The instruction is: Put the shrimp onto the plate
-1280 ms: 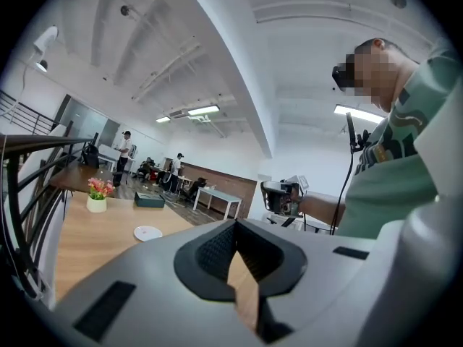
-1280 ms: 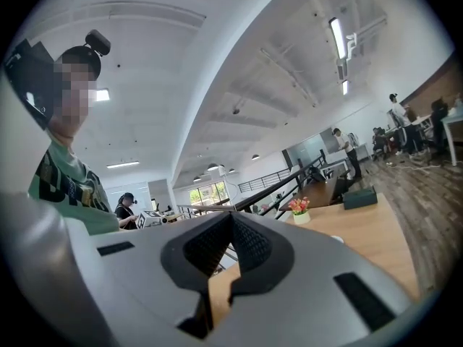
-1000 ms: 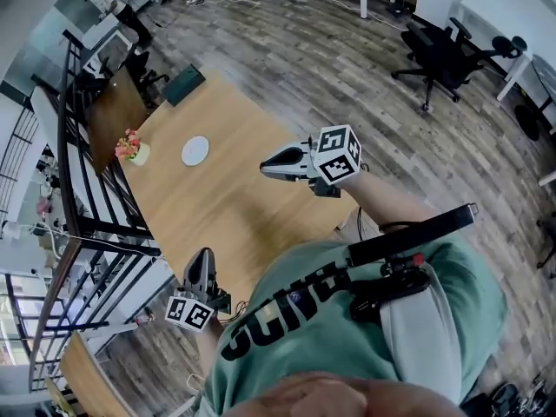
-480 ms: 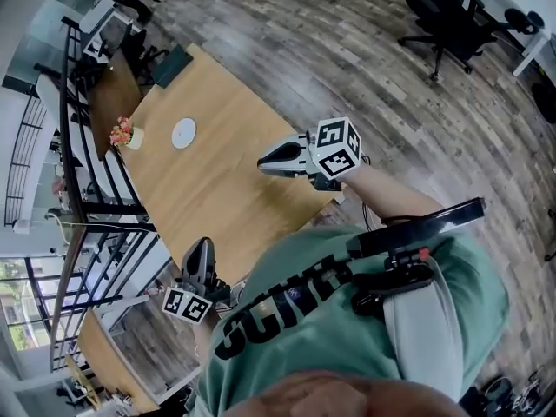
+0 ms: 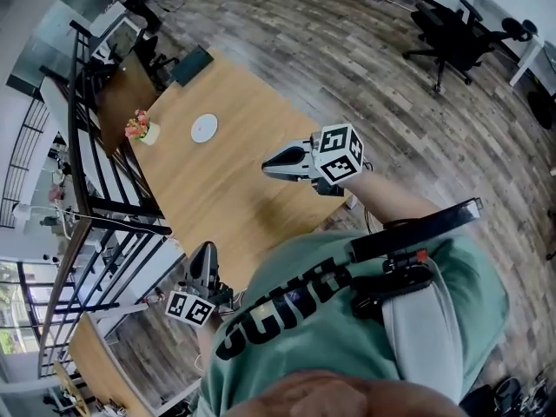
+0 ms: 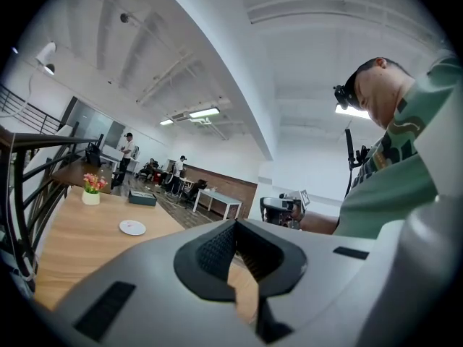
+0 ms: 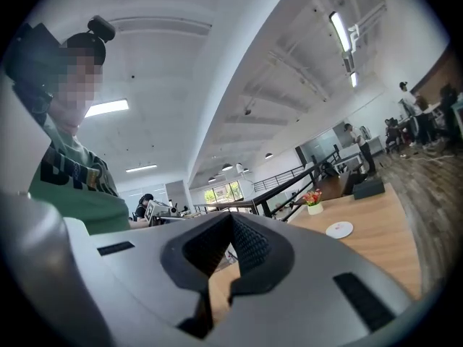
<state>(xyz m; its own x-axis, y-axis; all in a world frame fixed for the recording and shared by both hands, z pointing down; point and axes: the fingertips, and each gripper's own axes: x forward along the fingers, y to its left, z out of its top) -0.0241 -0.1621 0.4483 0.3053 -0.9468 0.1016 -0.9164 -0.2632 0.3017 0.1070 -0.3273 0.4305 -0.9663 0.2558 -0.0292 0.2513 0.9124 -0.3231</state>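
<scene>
- Looking down on a long pale wooden table (image 5: 217,189) in an open office with plank flooring, a black office chair (image 5: 452,40) standing well off to one side.
- Sitting far up the table, a small round white plate (image 5: 205,129), with a white pot of pink flowers (image 5: 142,130) near it and a dark flat box (image 5: 193,65) lying at the far end.
- Showing no shrimp clearly in any view; a faint pinkish speck on the plate being too small to name.
- Expecting the shrimp to handle as light, soft and slippery, bruising under a hard squeeze; pinching it gently across the thick middle of the body looking safest.
- Hanging just off the near corner of the table, left gripper (image 5: 203,252), jaws pressed together, gripping nothing.
- Hovering over the near end of the table, right gripper (image 5: 268,165), jaws likewise closed on nothing; both lying well apart from the plate.
</scene>
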